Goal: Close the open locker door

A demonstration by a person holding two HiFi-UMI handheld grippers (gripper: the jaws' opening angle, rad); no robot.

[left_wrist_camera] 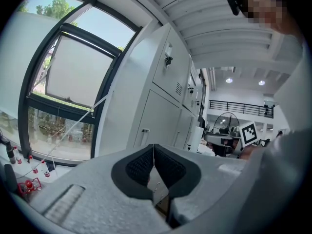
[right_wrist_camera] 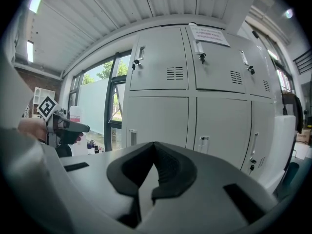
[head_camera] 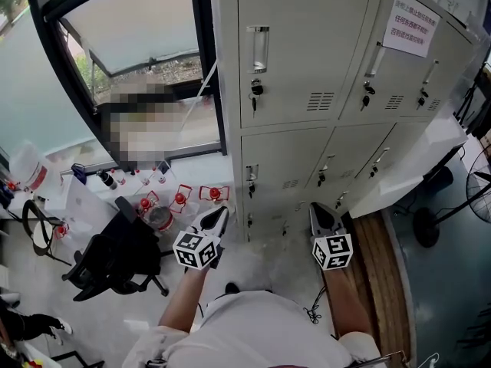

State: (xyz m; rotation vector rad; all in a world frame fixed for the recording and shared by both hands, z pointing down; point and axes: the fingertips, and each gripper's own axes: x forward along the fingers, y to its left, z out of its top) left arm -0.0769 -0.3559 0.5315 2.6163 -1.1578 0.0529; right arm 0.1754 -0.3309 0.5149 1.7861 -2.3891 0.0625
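A bank of grey lockers (head_camera: 307,90) stands in front of me. At the lower right one locker door (head_camera: 418,167) hangs open and juts out toward the room; in the right gripper view it shows as a pale panel (right_wrist_camera: 284,135) at the right edge. My left gripper (head_camera: 221,215) is shut and empty, held low in front of the bottom left lockers. Beside it my right gripper (head_camera: 318,211) is also shut with nothing in it, left of the open door and apart from it. The jaws meet in both the left gripper view (left_wrist_camera: 154,148) and the right gripper view (right_wrist_camera: 154,146).
A black office chair (head_camera: 115,259) stands at my left, with several red-capped bottles (head_camera: 180,198) on the floor beyond it. A large window (head_camera: 130,60) is left of the lockers. A floor fan (head_camera: 472,194) stands at the right. A paper notice (head_camera: 410,25) hangs on an upper locker.
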